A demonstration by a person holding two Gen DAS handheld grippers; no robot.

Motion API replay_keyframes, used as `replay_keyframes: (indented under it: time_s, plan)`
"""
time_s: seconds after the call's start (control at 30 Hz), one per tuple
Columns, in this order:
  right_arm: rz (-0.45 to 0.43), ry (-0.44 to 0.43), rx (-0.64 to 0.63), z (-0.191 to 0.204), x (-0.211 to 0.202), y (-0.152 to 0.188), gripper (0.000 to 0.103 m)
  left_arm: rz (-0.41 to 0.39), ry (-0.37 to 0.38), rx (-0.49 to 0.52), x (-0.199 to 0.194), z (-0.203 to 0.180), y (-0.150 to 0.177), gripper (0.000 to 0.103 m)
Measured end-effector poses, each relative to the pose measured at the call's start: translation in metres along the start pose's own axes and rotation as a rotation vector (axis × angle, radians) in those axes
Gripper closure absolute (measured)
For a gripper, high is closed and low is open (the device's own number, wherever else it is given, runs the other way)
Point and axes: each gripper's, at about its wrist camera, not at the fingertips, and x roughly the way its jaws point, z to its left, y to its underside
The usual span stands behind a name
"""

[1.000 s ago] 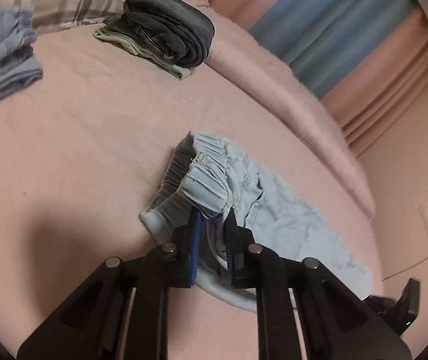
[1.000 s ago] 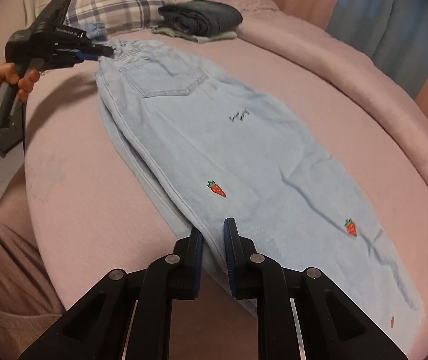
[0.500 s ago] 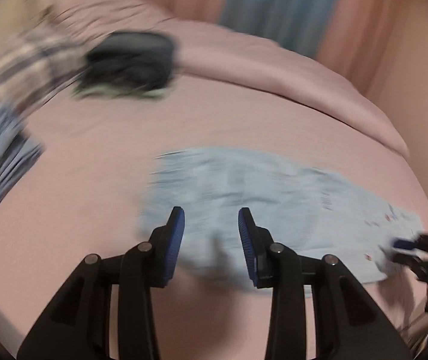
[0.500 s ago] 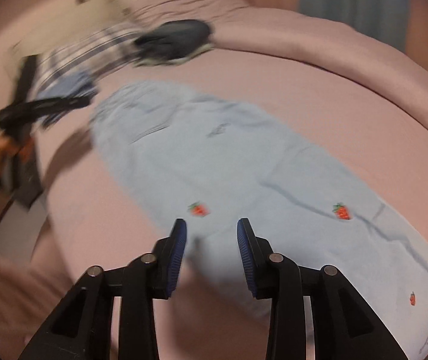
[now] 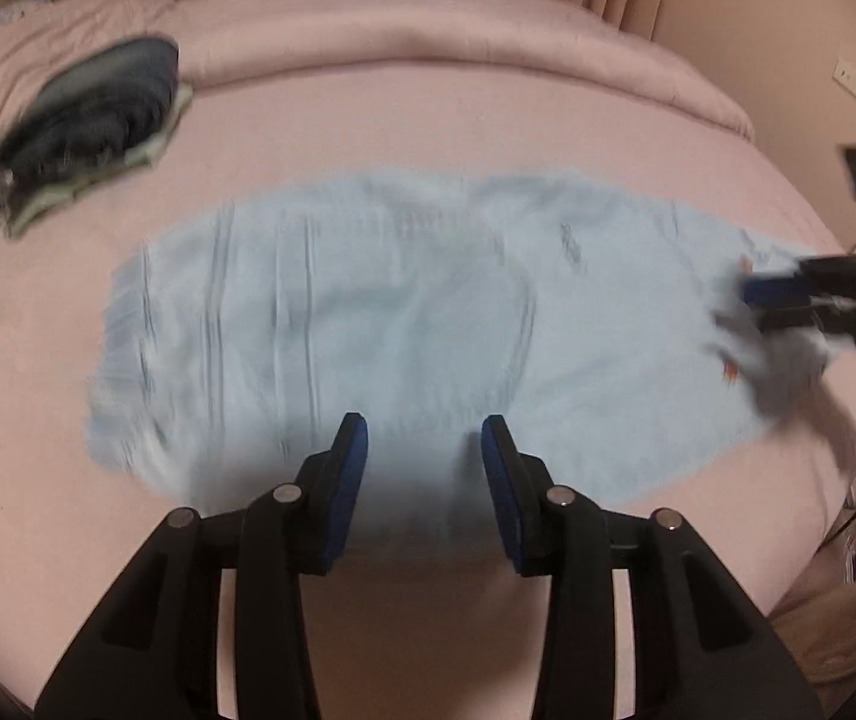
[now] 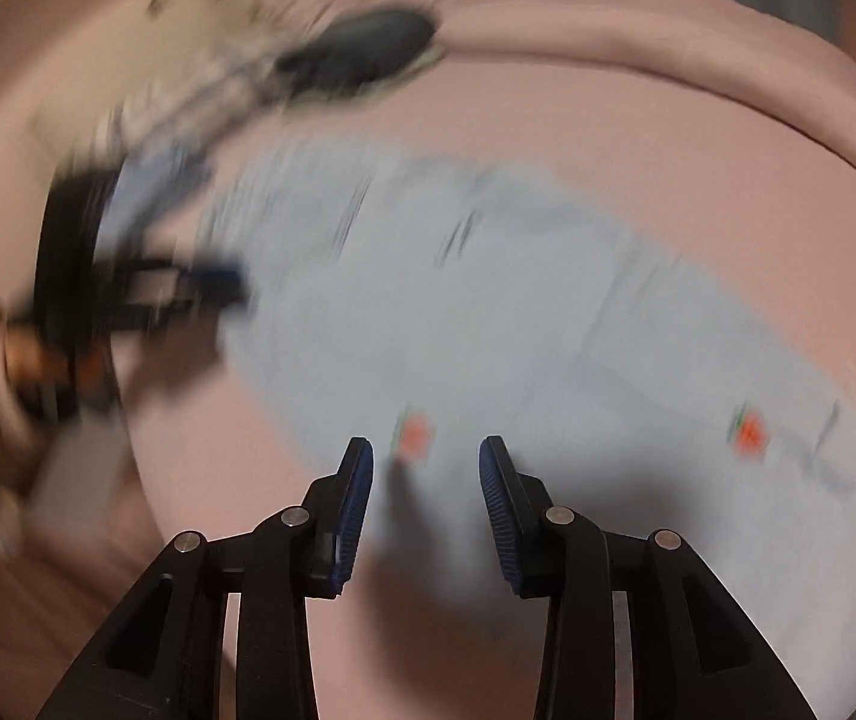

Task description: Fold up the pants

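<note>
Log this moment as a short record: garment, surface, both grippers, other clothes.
garment: light blue pants spread flat, small red motifs on the leg end
surface: pink bed
left gripper: just been opening, fingers apart, nothing between them, over the pants' near edge
right gripper: just been opening, nothing between the fingers, over the leg end
other clothes: dark folded stack at the far left of the bed

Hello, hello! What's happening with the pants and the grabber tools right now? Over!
Left tool and right tool open, jaws just spread, nothing held. Light blue pants flat on pink bed. Dark folded clothes off to the side, clear.
</note>
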Motion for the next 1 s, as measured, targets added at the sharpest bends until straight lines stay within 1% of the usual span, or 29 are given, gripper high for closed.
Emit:
replay_keyframes:
  time_s: [0.03,0.07,0.13,0.17,0.2,0.23,0.3,0.37,0.43,0.5,0.53,0.57,0.63,0.67,0.7,0.73,0.77,0.8,0.83,0.87,0.9,0.93,0.97,1.0]
  plan:
    - [-0.024,-0.032,0.038,-0.008,0.003,-0.012,0.064,-0.033,0.033,-0.019,0.000,0.002,-0.012,0.058]
    - [-0.046,-0.057,0.070,-0.016,0.008,-0.030,0.064,-0.048,0.055,-0.035,0.003,0.001,-0.019,0.057]
    - [-0.044,-0.077,0.125,-0.027,0.026,-0.061,0.064,-0.082,0.098,-0.066,0.011,0.001,-0.038,0.055]
    - [-0.030,-0.098,0.154,-0.034,0.037,-0.075,0.064,-0.089,0.094,-0.067,0.019,-0.001,-0.049,0.055]
    - [0.007,-0.135,0.196,-0.042,0.053,-0.091,0.064,-0.085,0.090,-0.068,0.029,-0.005,-0.059,0.055]
    - [0.035,-0.154,0.224,-0.047,0.063,-0.099,0.064,-0.076,0.098,-0.074,0.038,-0.005,-0.066,0.055]
    - [0.097,-0.159,0.247,-0.054,0.081,-0.115,0.064,-0.052,0.117,-0.089,0.051,-0.003,-0.076,0.055]
    - [0.199,-0.196,0.265,-0.054,0.104,-0.119,0.064,-0.022,0.094,-0.067,0.058,-0.003,-0.078,0.055]
    - [0.300,-0.222,0.282,-0.059,0.118,-0.115,0.064,0.014,0.022,-0.041,0.067,0.005,-0.072,0.053]
    - [0.344,-0.240,0.256,-0.054,0.124,-0.115,0.066,0.039,-0.012,-0.037,0.073,0.021,-0.061,0.053]
    - [0.347,-0.243,0.230,-0.049,0.123,-0.114,0.080,0.035,-0.006,-0.043,0.073,0.026,-0.056,0.053]
    - [0.332,-0.228,0.207,-0.046,0.121,-0.116,0.089,0.020,0.008,-0.052,0.071,0.032,-0.051,0.054]
    - [0.279,-0.200,0.171,-0.045,0.112,-0.124,0.093,0.006,-0.006,-0.056,0.068,0.037,-0.047,0.060]
    - [0.268,-0.182,0.174,-0.052,0.113,-0.127,0.096,0.003,-0.018,-0.051,0.067,0.037,-0.047,0.062]
    - [0.281,-0.154,0.182,-0.057,0.119,-0.125,0.097,0.005,-0.039,-0.041,0.068,0.037,-0.046,0.070]
    - [0.294,-0.147,0.198,-0.060,0.130,-0.125,0.097,0.012,-0.061,-0.025,0.070,0.035,-0.045,0.071]
    - [0.303,-0.141,0.214,-0.062,0.136,-0.122,0.097,0.012,-0.061,-0.022,0.070,0.035,-0.044,0.071]
    - [0.285,-0.139,0.213,-0.062,0.134,-0.122,0.097,0.011,-0.058,-0.026,0.070,0.036,-0.044,0.071]
    - [0.243,-0.125,0.216,-0.059,0.127,-0.121,0.096,0.012,-0.058,-0.027,0.069,0.036,-0.044,0.071]
    - [0.191,-0.093,0.227,-0.057,0.114,-0.119,0.093,0.015,-0.061,-0.026,0.072,0.035,-0.048,0.071]
    - [0.146,-0.057,0.227,-0.056,0.101,-0.118,0.090,0.018,-0.068,-0.025,0.070,0.034,-0.049,0.071]
    - [0.073,-0.024,0.212,-0.052,0.080,-0.113,0.084,0.023,-0.080,-0.028,0.069,0.033,-0.049,0.072]
    - [0.020,-0.006,0.195,-0.048,0.063,-0.107,0.079,0.025,-0.093,-0.029,0.065,0.029,-0.050,0.071]
    - [-0.019,0.020,0.176,-0.044,0.045,-0.096,0.078,0.020,-0.103,-0.025,0.058,0.022,-0.050,0.066]
